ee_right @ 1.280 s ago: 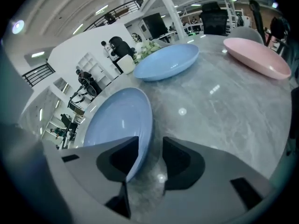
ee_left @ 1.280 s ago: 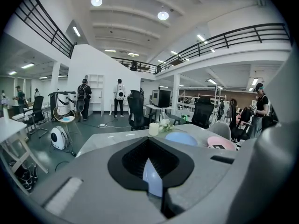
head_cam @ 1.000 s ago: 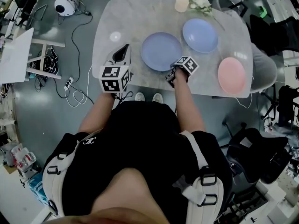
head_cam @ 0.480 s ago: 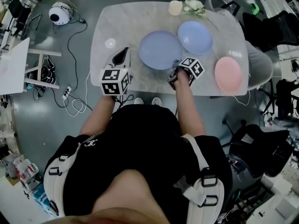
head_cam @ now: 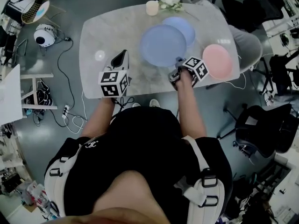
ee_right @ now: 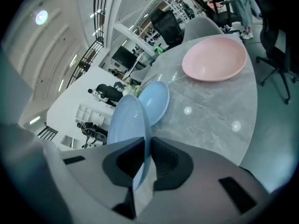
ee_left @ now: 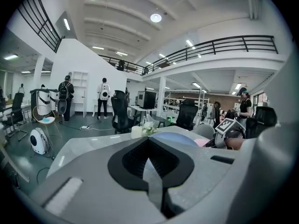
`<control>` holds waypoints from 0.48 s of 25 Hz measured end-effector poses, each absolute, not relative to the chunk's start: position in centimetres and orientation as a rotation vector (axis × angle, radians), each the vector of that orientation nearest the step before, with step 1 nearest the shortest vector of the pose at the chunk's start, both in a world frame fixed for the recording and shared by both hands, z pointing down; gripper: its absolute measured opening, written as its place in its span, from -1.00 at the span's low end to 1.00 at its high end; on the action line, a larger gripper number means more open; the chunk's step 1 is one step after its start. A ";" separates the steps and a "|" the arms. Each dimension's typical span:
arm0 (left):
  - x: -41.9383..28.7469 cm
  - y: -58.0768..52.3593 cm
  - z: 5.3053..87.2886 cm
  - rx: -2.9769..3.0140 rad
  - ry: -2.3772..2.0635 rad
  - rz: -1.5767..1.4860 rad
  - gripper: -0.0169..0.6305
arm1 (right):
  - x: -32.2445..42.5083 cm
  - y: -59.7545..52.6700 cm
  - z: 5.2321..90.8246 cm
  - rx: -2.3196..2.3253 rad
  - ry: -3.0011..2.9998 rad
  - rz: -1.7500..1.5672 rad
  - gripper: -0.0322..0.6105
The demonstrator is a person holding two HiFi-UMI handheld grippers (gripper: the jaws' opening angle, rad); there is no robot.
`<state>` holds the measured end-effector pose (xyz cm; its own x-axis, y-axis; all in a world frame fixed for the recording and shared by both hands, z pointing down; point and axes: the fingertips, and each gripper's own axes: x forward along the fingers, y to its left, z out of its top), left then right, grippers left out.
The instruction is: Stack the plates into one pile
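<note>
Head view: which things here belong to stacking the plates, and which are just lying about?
Job in hand: blue plate held by the right gripper; second blue plate; pink plate.
Lying about: cream candle; flowers; white round device on the floor; office chair.

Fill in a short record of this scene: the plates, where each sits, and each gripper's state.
Table: grey marble-look table
Held plate: light-blue round plate, rim clamped in right gripper, off the table
Other plates: second light-blue round plate and pink round plate, flat on table, apart
Left gripper: shut, empty
Pile: not yet started
</note>
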<state>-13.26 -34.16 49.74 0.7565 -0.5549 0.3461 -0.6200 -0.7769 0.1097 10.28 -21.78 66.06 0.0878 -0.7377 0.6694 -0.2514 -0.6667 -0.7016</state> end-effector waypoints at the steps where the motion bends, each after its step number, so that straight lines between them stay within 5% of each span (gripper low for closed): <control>1: -12.4 -33.8 49.7 2.748 -0.898 0.437 -0.94 | 11.2 -20.7 65.9 -1.978 0.944 -1.584 -0.80; 12: -2.7 -29.0 49.9 2.860 -0.628 0.494 -0.94 | 22.3 -7.7 66.9 -2.032 0.558 -1.393 -0.79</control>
<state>-2.74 -28.98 49.95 0.8562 -0.3761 0.3542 -0.4331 -0.8963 0.0953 22.27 -7.74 66.90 0.3593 -0.6411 0.6781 -0.0046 -0.7278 -0.6857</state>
